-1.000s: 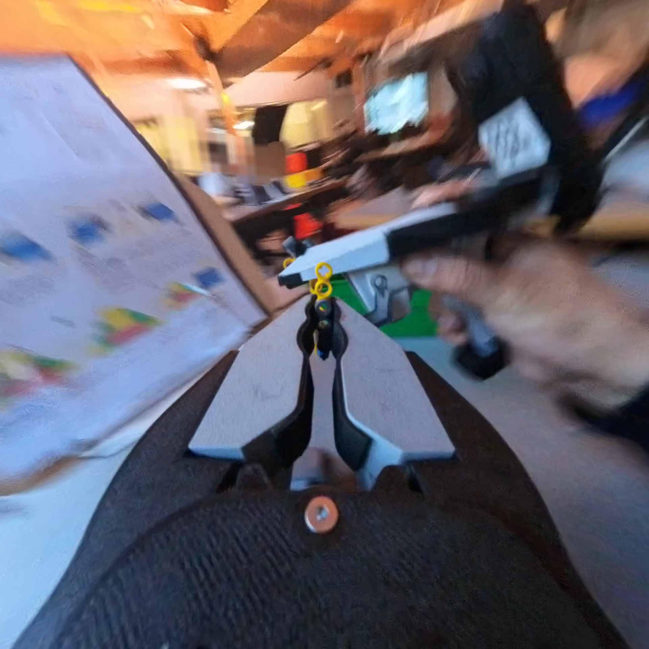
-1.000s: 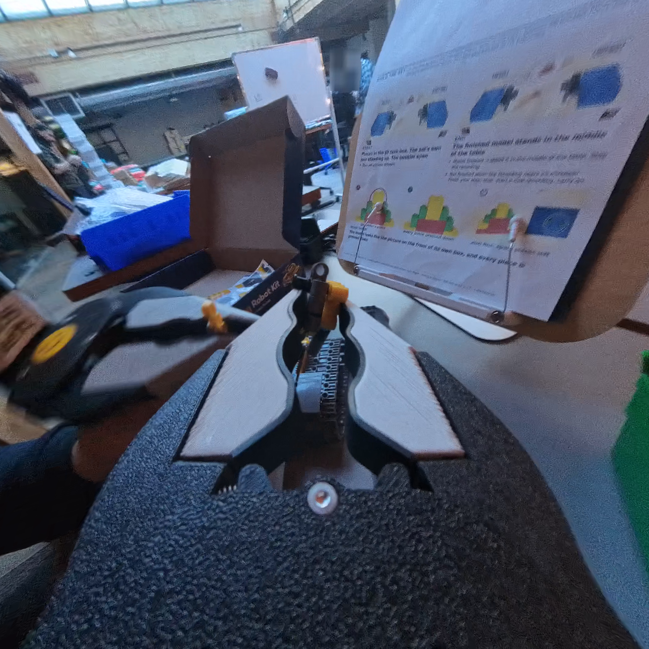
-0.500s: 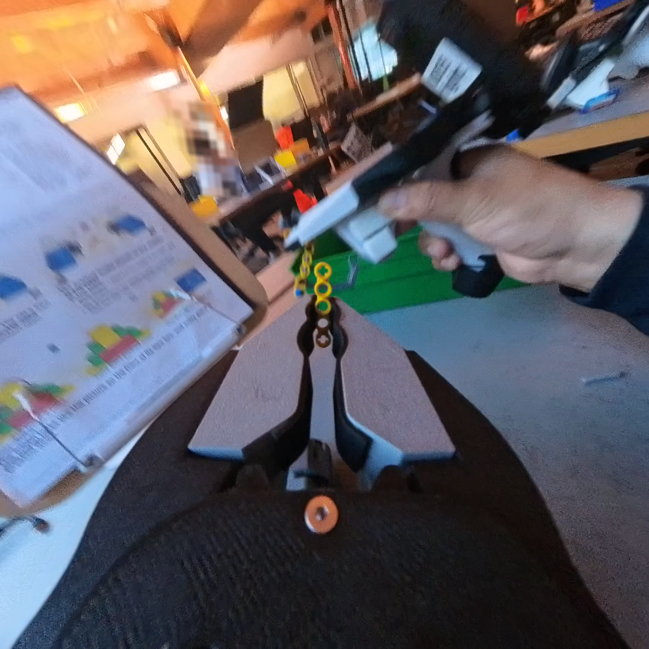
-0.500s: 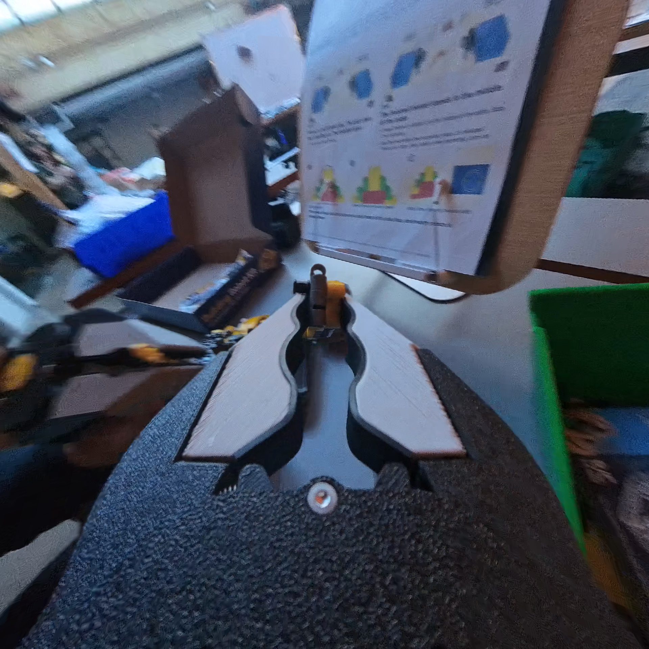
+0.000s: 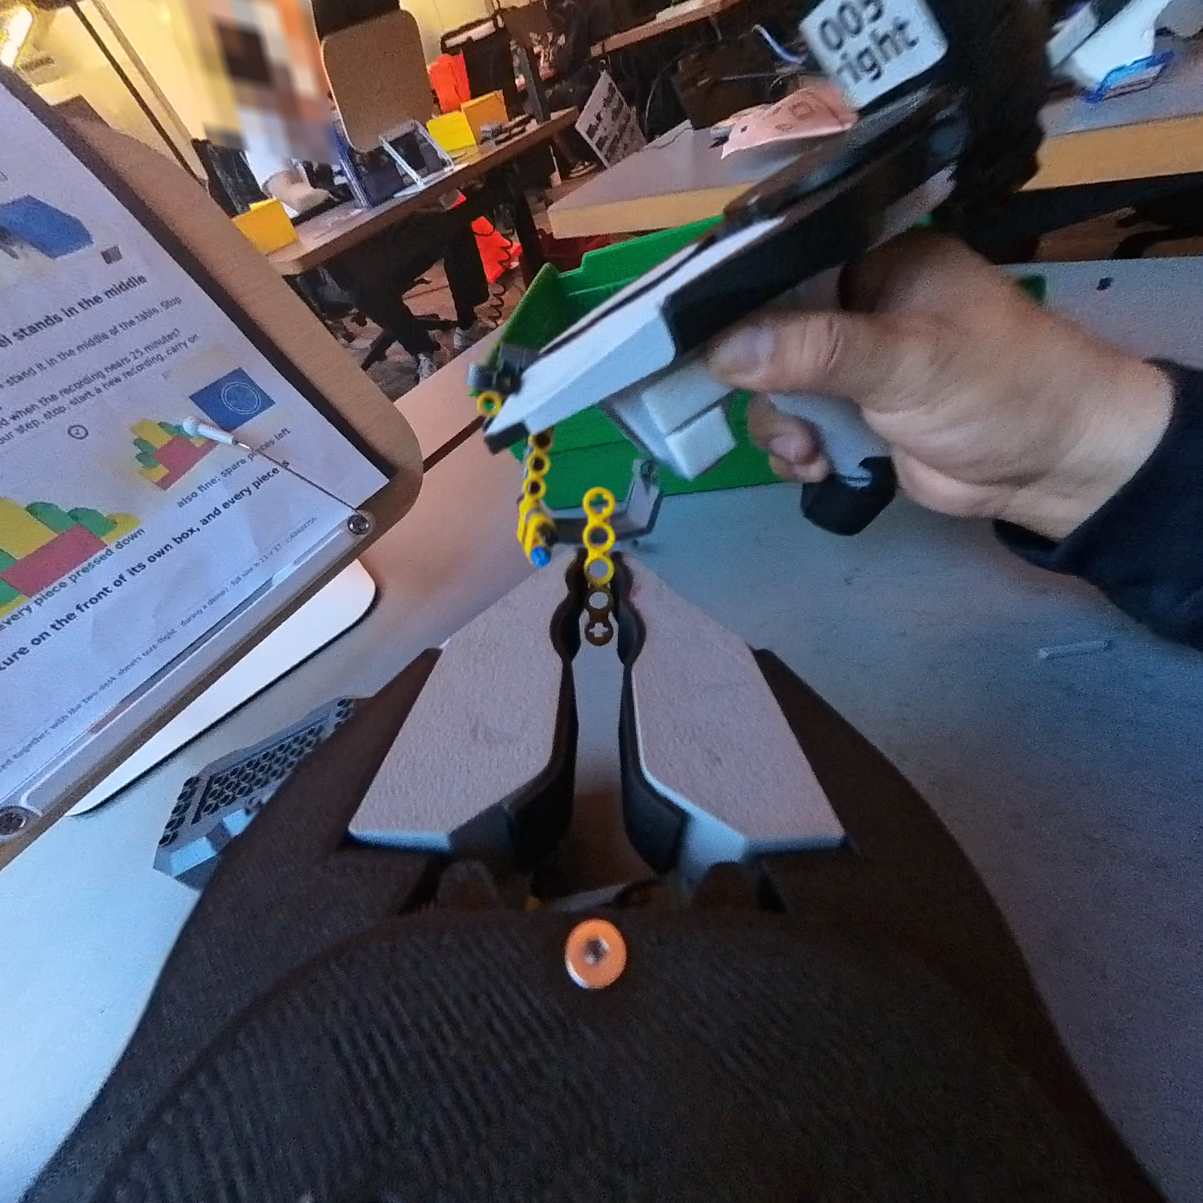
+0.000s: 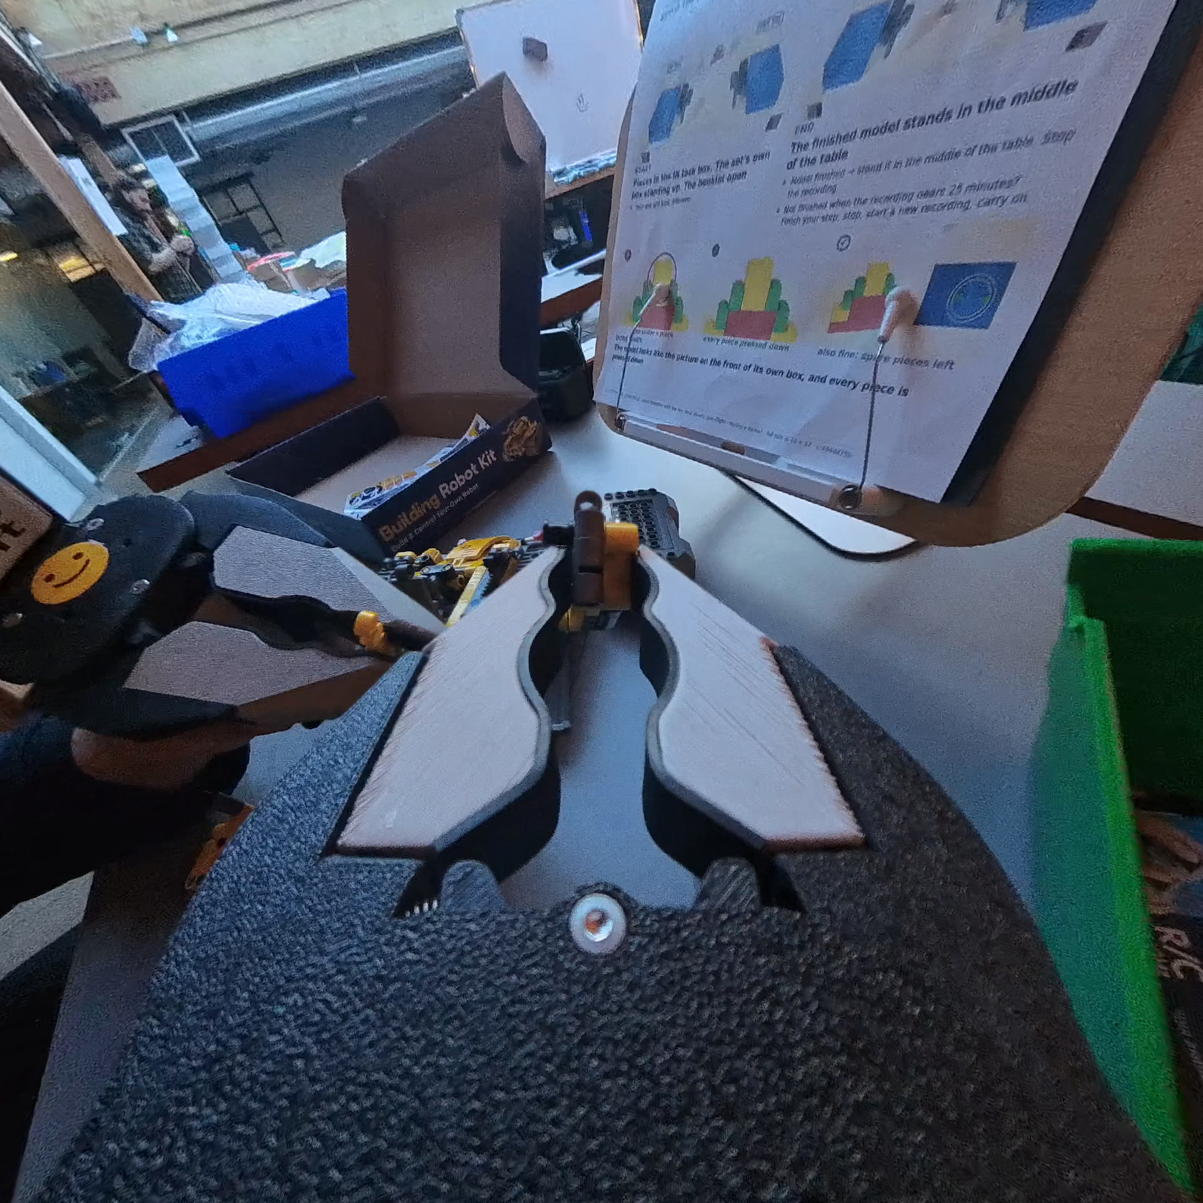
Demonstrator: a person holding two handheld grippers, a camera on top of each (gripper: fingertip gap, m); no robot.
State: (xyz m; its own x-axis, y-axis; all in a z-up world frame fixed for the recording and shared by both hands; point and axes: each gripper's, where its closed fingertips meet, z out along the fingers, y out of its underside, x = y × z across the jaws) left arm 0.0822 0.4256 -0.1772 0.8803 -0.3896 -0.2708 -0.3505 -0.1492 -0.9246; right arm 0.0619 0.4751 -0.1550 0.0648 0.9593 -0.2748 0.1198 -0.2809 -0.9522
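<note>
Left tongs grip a yellow beam upright, holes exposed, beside the pinned assembly clamped in right tongs.

In the right wrist view, a cardboard box stands left of the instruction board, a bin apparently right.

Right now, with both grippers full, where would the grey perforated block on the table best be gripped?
Probably across its two long side walls, coming from above. The grey perforated block lies flat on the table beside the document stand, so its sides look reachable. The left gripper is shut on the yellow holed beam; the right gripper on a brown-and-yellow assembly.
</note>
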